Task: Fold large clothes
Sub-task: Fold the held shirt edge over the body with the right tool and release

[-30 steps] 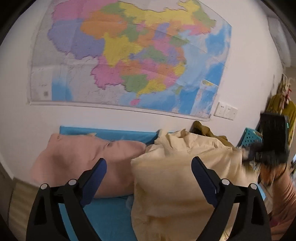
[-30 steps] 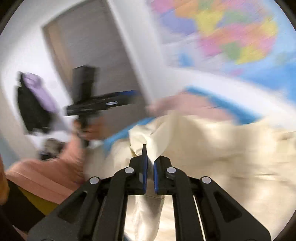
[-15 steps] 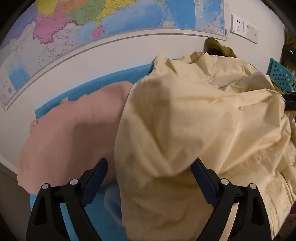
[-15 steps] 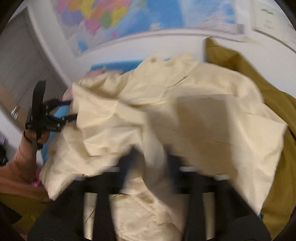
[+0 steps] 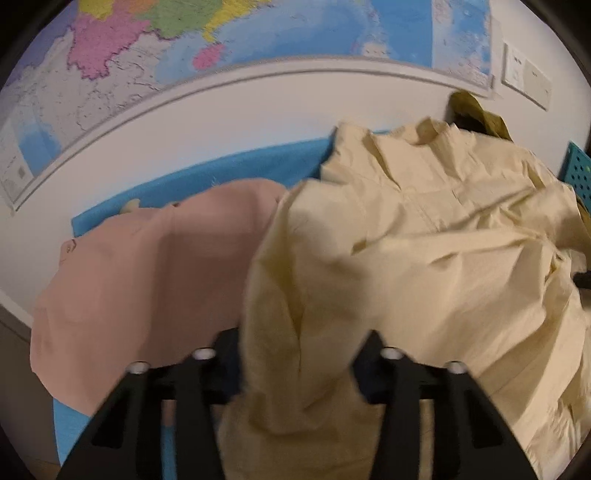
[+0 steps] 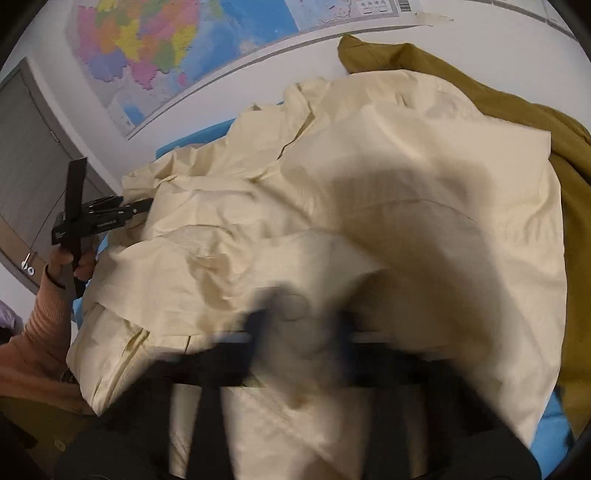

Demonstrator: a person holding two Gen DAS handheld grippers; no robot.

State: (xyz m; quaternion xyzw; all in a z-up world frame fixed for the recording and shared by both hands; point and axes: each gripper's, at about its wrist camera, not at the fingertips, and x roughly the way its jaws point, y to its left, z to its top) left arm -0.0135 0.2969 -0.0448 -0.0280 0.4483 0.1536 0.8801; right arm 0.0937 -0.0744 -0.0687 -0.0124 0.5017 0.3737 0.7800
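Note:
A large cream garment [image 5: 424, 240] lies crumpled over the blue surface [image 5: 240, 166]; it also fills the right wrist view [image 6: 351, 177]. My left gripper [image 5: 299, 354] has its fingers spread wide, with a fold of the cream cloth between them. It shows from the side at the cloth's left edge in the right wrist view [image 6: 144, 206]. My right gripper [image 6: 299, 325] is blurred, its fingers apart over the cream cloth.
A pink garment [image 5: 147, 266] lies left of the cream one. An olive garment [image 6: 517, 110] lies behind it on the right. A map [image 5: 258, 33] hangs on the white wall. A teal basket [image 5: 576, 170] is at the right. A grey door [image 6: 26, 166] stands at the left.
My right gripper has opened and let go of the cream cloth. Both grippers have dropped toward the garment, and cloth now lies between my left fingers.

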